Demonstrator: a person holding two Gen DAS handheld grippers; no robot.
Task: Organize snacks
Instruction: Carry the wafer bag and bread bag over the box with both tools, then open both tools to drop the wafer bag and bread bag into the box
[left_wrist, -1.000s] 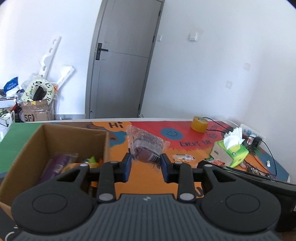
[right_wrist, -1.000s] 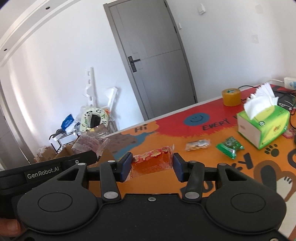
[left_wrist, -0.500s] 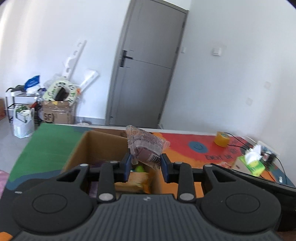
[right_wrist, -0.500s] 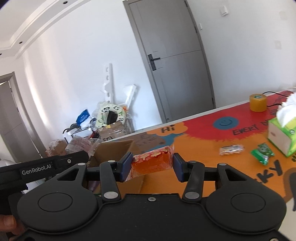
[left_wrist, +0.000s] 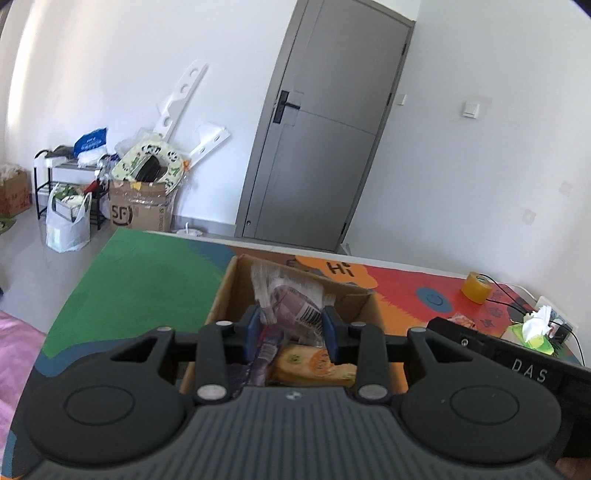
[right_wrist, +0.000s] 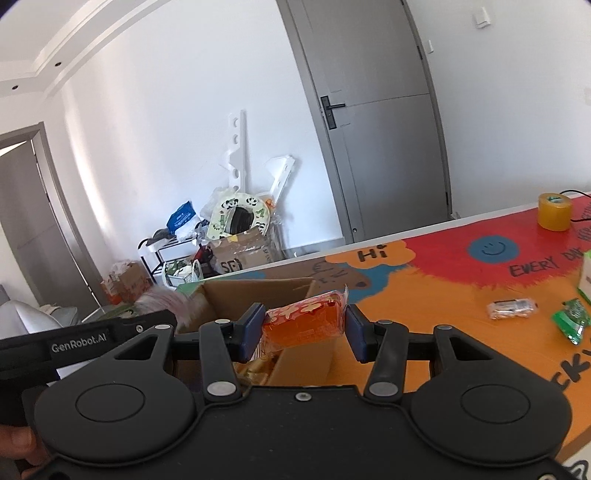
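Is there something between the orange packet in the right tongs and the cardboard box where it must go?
Nothing visible blocks it. The orange packet in the right tongs hangs over the box's near corner; the box is open on top, with snacks inside.

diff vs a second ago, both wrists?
Both grippers swung left, from the open mat to the cardboard box. Left gripper now has its purple-patterned packet over the box and its jaws have just been opening, packet between them. Right gripper has the orange packet clamped as before, now at the box's edge.
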